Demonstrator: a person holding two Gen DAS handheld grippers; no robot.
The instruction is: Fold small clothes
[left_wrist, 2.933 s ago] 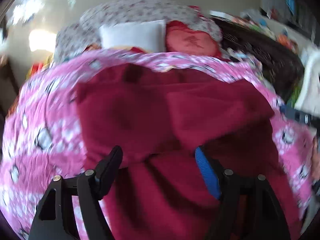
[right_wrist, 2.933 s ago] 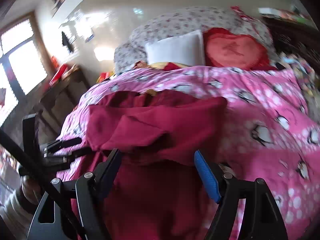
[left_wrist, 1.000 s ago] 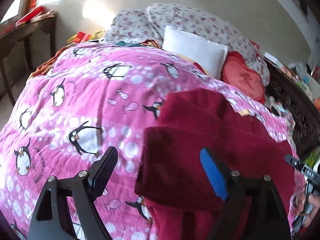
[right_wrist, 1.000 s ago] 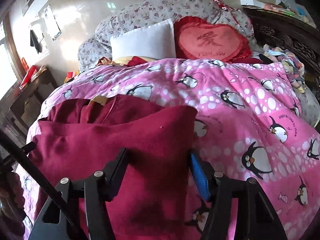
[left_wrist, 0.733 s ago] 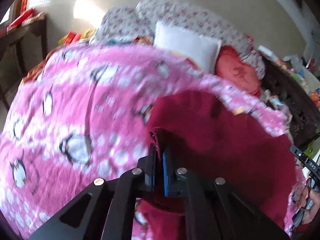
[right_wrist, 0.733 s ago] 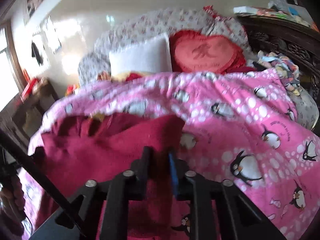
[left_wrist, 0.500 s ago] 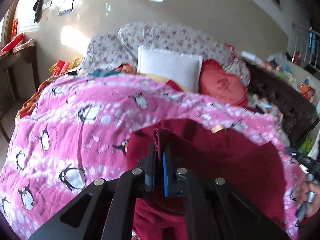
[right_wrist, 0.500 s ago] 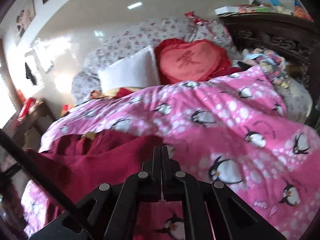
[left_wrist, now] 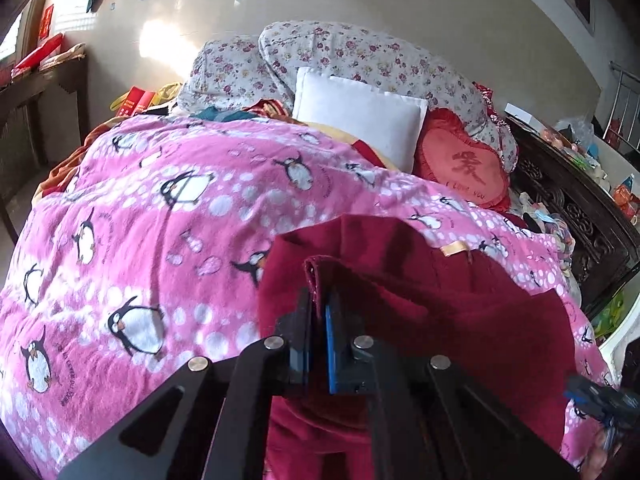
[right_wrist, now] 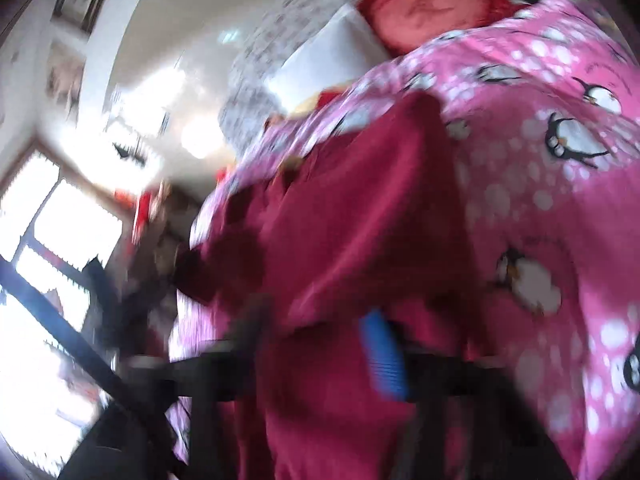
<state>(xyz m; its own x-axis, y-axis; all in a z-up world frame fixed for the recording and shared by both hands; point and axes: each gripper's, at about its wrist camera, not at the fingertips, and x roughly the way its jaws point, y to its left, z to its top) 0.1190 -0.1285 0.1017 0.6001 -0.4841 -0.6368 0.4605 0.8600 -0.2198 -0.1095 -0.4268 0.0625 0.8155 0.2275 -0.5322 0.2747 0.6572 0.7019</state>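
A dark red fleece garment lies on the pink penguin blanket of a bed. My left gripper is shut on a raised fold at the garment's left edge. In the right wrist view, which is blurred by motion and tilted, the garment fills the middle. My right gripper is open, with cloth lying between its black finger and its blue pad. The right gripper also shows at the lower right of the left wrist view.
A white pillow, a red heart cushion and floral bedding lie at the head of the bed. A dark carved bed frame runs along the right. A dark table stands at the left, near a bright window.
My left gripper closed on the garment's left edge and lifted it. My right gripper closed at the right edge, then opened again and swung sharply, tilting its view.
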